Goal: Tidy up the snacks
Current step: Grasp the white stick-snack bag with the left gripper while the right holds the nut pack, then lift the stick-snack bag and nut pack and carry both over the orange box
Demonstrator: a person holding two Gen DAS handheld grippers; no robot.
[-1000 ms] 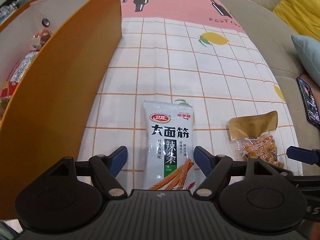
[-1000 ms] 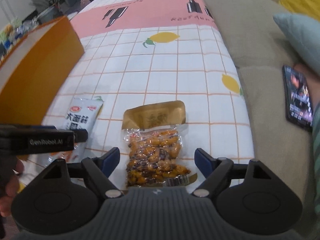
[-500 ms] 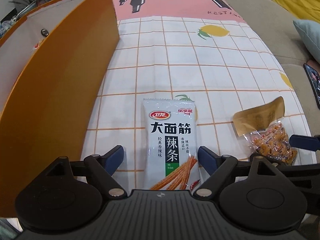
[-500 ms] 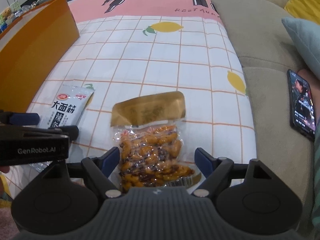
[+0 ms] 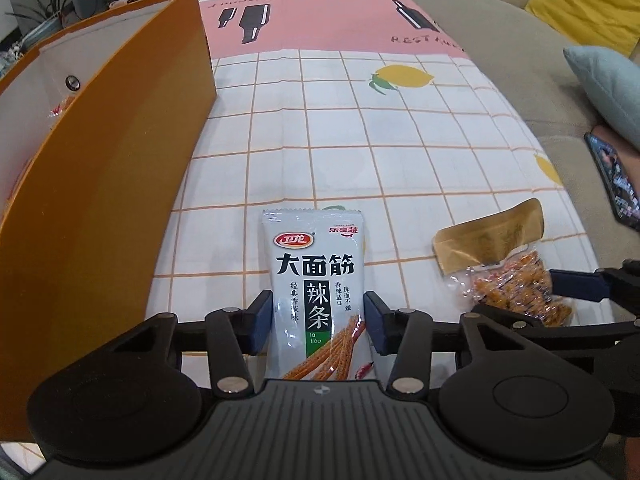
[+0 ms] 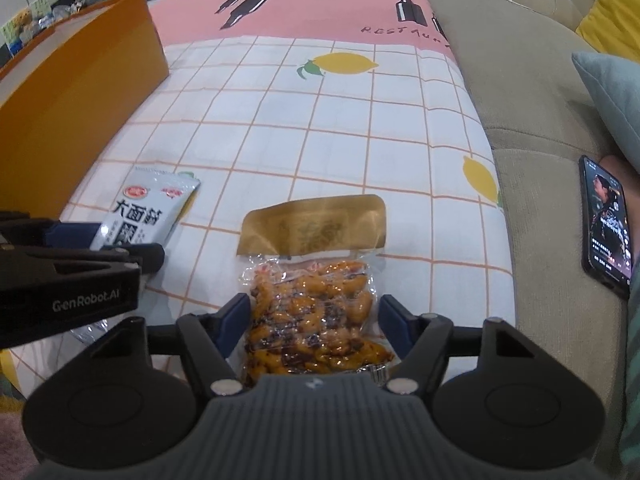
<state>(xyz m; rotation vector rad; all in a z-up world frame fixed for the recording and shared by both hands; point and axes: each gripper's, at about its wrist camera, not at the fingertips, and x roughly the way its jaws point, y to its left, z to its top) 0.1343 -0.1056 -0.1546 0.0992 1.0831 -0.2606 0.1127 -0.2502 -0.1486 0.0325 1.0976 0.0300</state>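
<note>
Both grippers are closing at once, each around its own packet! Left gripper (image 5: 319, 322) has its blue pads right at the two long edges of the white foil snack packet with black lettering and red chilli sticks (image 5: 316, 292); they look to be touching the sides, though a firm squeeze isn't certain yet. Right gripper (image 6: 313, 320) straddles the clear vacuum pouch of orange-brown glazed snacks with a gold top (image 6: 318, 312), and a sliver of gap shows at each pad, so nothing is clamped there yet.

Each packet lies flat on the white grid tablecloth with lemons and a pink band (image 5: 360, 140), long axis running straight away from its gripper, near end tucked under the fingers. So the jaws bite across the narrow width. Good line-up, I'd say.

Off to the left stands the tall orange cardboard box with white inside (image 5: 104, 184), nearer the left hand, likely where the snacks go.

Left view peeks inside that box and catches a hint of wrapper; right view sees only its outer wall. Right view alone gives a full look at the black smartphone with a lit screen (image 6: 606, 220) on the beige sofa (image 6: 520, 80).
</note>
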